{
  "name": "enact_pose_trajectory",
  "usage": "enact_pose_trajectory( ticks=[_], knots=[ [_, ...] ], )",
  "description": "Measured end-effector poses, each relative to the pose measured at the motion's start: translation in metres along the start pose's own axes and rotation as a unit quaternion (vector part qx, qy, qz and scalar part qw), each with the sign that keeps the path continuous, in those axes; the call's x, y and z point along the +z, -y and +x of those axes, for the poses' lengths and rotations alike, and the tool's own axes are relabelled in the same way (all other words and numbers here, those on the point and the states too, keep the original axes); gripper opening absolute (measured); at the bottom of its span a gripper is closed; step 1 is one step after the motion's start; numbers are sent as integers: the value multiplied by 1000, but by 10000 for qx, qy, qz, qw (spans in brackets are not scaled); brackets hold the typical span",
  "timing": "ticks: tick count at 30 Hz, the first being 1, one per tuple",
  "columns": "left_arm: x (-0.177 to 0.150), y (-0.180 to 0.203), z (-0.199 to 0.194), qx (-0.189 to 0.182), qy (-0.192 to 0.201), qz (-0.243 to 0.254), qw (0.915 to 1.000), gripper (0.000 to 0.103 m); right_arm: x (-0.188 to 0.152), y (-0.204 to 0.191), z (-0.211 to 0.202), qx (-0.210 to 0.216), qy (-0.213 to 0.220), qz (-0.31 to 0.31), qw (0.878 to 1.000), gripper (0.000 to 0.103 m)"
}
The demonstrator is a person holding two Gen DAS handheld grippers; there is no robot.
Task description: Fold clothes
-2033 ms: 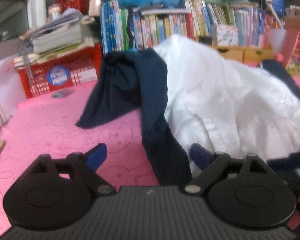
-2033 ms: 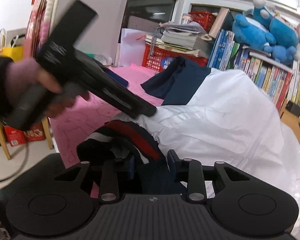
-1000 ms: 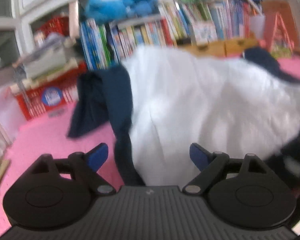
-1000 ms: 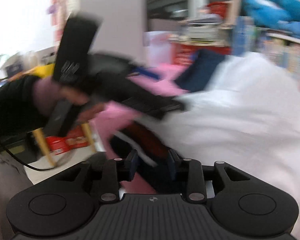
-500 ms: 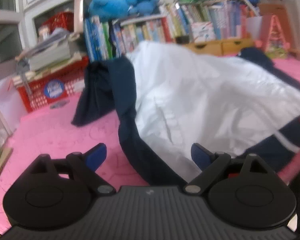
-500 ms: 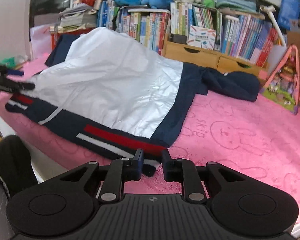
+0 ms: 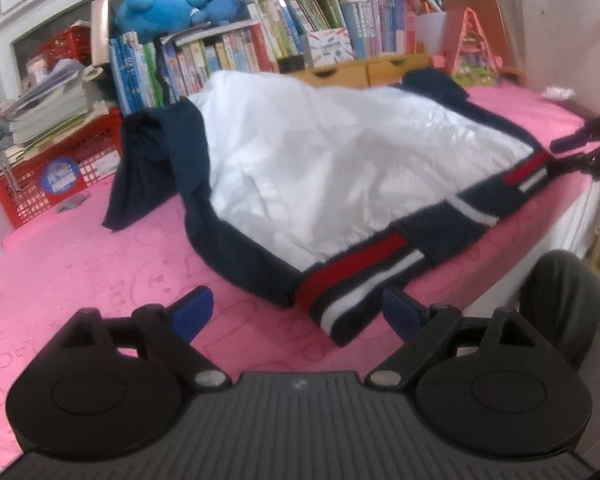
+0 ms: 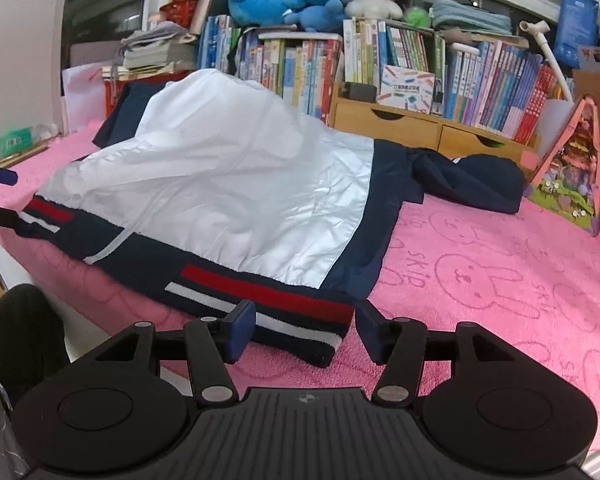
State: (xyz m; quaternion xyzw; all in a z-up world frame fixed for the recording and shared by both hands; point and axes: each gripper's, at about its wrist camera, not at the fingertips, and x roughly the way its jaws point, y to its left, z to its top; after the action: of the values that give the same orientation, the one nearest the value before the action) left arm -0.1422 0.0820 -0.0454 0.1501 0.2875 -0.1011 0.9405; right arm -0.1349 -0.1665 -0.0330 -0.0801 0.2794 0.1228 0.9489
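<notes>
- Far left: the jacket's navy sleeve (image 7: 148, 164) is flopping over the pink bunny-print blanket (image 7: 80, 256) at about 10 o'clock from the left gripper (image 7: 296, 314), well apart from it.
- The left gripper is sitting wide open with nothing between its blue pads (image 7: 190, 312). The near-left corner of the striped hem is lying just ahead of it at roughly 12 to 1 o'clock, close to the right-hand pad but not pinched as far as I can see.
- Middle: the white and navy windbreaker jacket with the red-and-white striped knit hem (image 7: 340, 168) is lying spread flat on the blanket, hem edge toward the person, collar end pointing off toward the bookshelf (image 8: 400, 60). The hem's long axis is running side to side, so each hand is getting its own corner.
- The right gripper (image 8: 304, 334) is opening its jaws right now. The other hem corner (image 8: 312, 320) is sitting in the gap at 12 o'clock, and the pads don't look like they're pressing on it.
- Far right: the other navy sleeve (image 8: 472, 180) is bunching up at about 1 o'clock from the right gripper, well apart.
- My guess: the next fold is hinging on that hem line. Both corners are about equally near their own gripper, so lifting the hem toward 12 o'clock looks like the natural move.
</notes>
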Motion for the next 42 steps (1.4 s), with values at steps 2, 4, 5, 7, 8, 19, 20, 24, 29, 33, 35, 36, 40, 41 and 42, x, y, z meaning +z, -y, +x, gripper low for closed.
enact_pose_trajectory(
  ticks=[2, 4, 5, 7, 8, 19, 20, 24, 29, 33, 35, 36, 40, 41, 42],
  knots=[
    [-3, 3, 6, 269, -121, 49, 9996, 93, -1, -4, -2, 128, -50, -102, 9999, 66],
    [-4, -1, 7, 437, -111, -152, 9989, 94, -1, -10, -2, 158, -21, -167, 9997, 67],
    [-4, -3, 7, 595, -105, -228, 9979, 94, -1, -12, -2, 134, -7, -187, 9997, 67],
    [-3, -7, 6, 883, -87, -328, 9955, 96, 0, -14, 1, 129, -8, -194, 9997, 68],
    [-3, -9, 6, 967, -73, -352, 9947, 98, 1, -15, 2, 130, -11, -195, 9997, 68],
    [10, -8, 7, 1231, 206, -512, 9909, 98, 13, -68, 8, 55, 434, -1497, 9878, 88],
    [12, -9, 7, 1220, 213, -542, 9908, 98, 13, -73, 11, 2, 461, -1631, 9855, 88],
    [11, -7, 10, 1183, 188, -589, 9911, 98, 10, -88, 19, -251, 591, -2123, 9751, 90],
    [9, -7, 9, 1073, 188, -640, 9920, 97, 13, -101, 28, -562, 840, -2362, 9664, 94],
    [10, -9, 10, 1077, 209, -659, 9918, 98, 26, -102, 31, -58, 775, -2257, 9711, 94],
    [12, -12, 13, 1068, 198, -749, 9913, 98, 32, -112, 32, 491, 776, -2244, 9701, 98],
    [14, -14, 14, 1065, 213, -806, 9908, 98, 33, -119, 35, 605, 785, -2335, 9673, 99],
    [21, -16, 11, 1055, 377, -807, 9904, 98, 38, -141, 54, 630, 842, -2594, 9600, 99],
    [21, -16, 9, 1031, 413, -783, 9907, 98, 41, -141, 57, 587, 839, -2553, 9614, 99],
    [21, -16, 8, 965, 455, -779, 9912, 97, 45, -140, 59, 547, 840, -2501, 9630, 99]
  ],
)
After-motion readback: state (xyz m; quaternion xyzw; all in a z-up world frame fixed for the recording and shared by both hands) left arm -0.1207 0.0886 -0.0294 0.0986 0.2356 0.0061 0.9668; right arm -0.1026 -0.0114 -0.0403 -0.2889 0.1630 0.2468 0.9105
